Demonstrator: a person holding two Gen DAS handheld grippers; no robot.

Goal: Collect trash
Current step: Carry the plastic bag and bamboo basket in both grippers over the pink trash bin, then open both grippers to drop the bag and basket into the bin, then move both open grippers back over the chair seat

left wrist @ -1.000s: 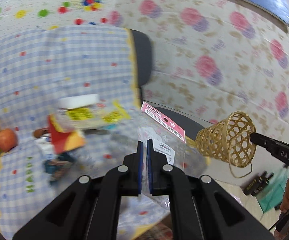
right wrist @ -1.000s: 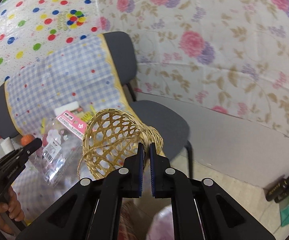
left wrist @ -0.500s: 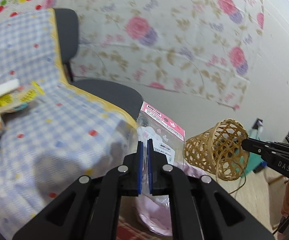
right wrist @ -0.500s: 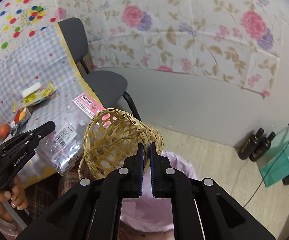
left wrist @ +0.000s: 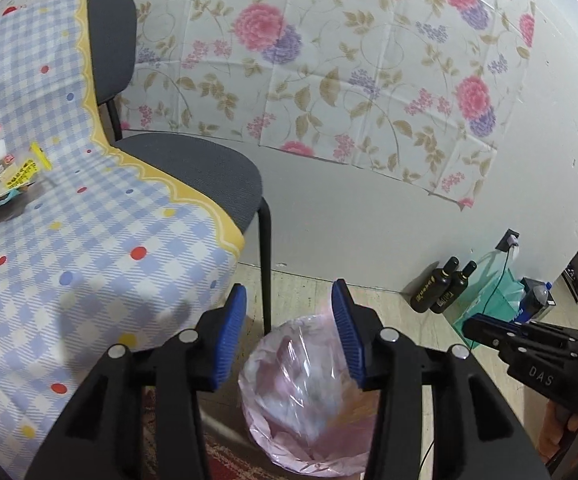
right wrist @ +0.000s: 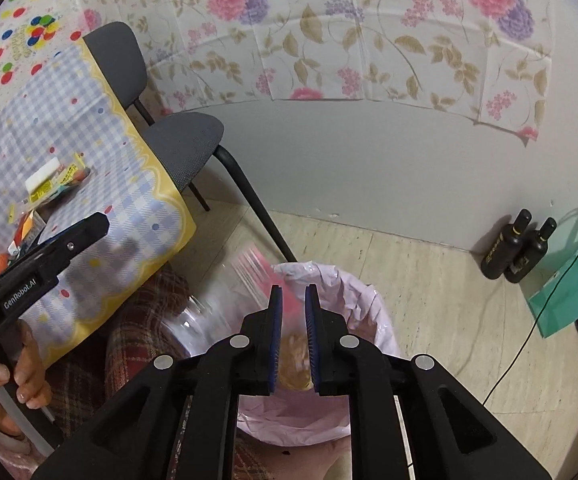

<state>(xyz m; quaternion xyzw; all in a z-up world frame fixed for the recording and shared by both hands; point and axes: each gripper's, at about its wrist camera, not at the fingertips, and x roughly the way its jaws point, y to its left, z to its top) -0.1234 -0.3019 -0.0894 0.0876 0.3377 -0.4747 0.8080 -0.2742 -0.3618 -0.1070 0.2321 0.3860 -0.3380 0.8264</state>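
A bin lined with a pink bag (left wrist: 301, 412) stands on the floor below both grippers; it also shows in the right wrist view (right wrist: 353, 300). My left gripper (left wrist: 291, 332) is open and empty above it. A clear plastic packet with a pink header (right wrist: 245, 272) is blurred, falling at the bin's rim. My right gripper (right wrist: 292, 328) is open by a narrow gap; the woven bamboo basket (right wrist: 293, 364) lies below it inside the bin. More trash (right wrist: 55, 178) lies on the checked tablecloth (left wrist: 89, 248).
A grey chair (left wrist: 193, 168) stands by the table. Two dark bottles (right wrist: 521, 246) and a green bag (right wrist: 569, 284) stand by the wall, with a cable across the floor. An orange fruit (right wrist: 0, 266) lies on the table.
Both grippers swung from the table to over the bin. My left gripper opened and let go of the packet. My right gripper opened and the basket dropped into the bin.
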